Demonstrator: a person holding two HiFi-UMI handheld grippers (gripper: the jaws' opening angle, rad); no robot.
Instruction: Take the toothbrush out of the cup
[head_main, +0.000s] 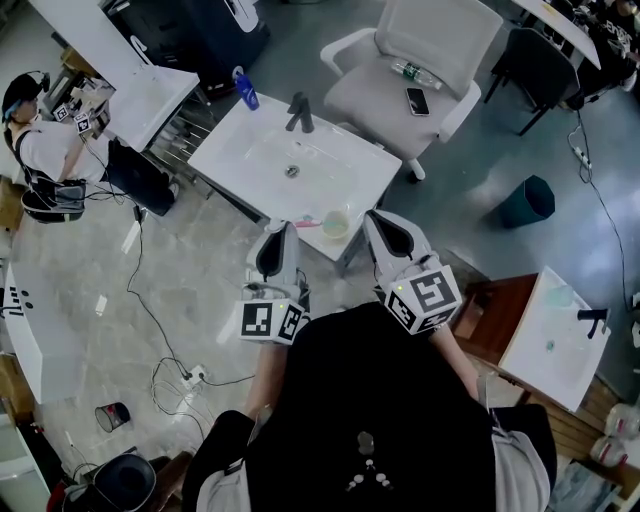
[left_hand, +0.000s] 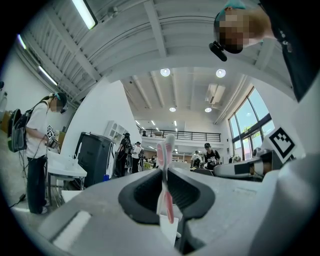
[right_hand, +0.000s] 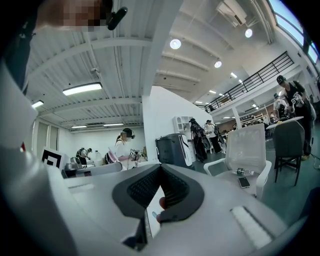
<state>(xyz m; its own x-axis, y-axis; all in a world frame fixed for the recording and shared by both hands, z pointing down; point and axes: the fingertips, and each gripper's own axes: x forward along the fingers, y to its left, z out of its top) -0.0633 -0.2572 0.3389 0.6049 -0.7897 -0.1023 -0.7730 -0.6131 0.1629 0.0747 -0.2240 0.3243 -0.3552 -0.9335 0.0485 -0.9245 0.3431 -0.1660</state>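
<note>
Pink and white, the toothbrush (left_hand: 164, 155) stood clamped between the jaws of the left gripper (left_hand: 165, 172), low in the middle of the left gripper view, with its head rising above them. In the head view it sat at the near edge of the white basin (head_main: 260, 150), just left of the pale cup (head_main: 335, 224). Further right, the right gripper (right_hand: 160, 168) was clenched on nothing.

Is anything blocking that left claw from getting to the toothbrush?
Nothing visible: the left gripper already has its jaws shut on the toothbrush. The cup stands near it on the sink.
</note>
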